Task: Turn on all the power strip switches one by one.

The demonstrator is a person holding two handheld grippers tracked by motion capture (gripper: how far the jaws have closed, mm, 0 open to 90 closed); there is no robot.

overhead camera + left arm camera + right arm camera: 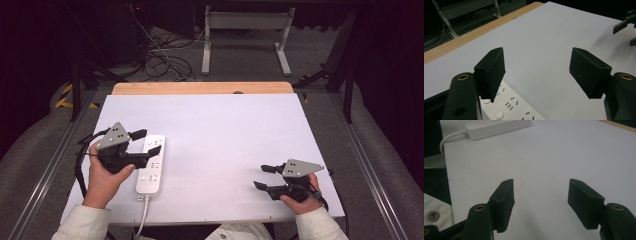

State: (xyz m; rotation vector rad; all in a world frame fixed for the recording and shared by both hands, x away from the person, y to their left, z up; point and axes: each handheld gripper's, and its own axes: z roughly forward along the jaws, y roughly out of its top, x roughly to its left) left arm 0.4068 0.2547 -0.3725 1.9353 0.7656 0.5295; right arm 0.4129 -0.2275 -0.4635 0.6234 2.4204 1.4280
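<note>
Power strip (151, 166), white, long and plastic, with rows of sockets and round buttons, is our landmark: it lies flat on the white rectangular tabletop (225, 135) near the near-left edge, its white cord (144, 214) running off that edge. We see no container on the table. Our left hand (104, 179) holds the left black two-jaw gripper (146, 142) directly over the strip's far end, jaws spread wide and holding nothing; one jaw hangs above the sockets. Well to the right of the strip, our right hand (300, 202) holds the right black two-jaw gripper (263, 177) over bare tabletop, jaws likewise wide apart and empty, pointing toward the strip.
</note>
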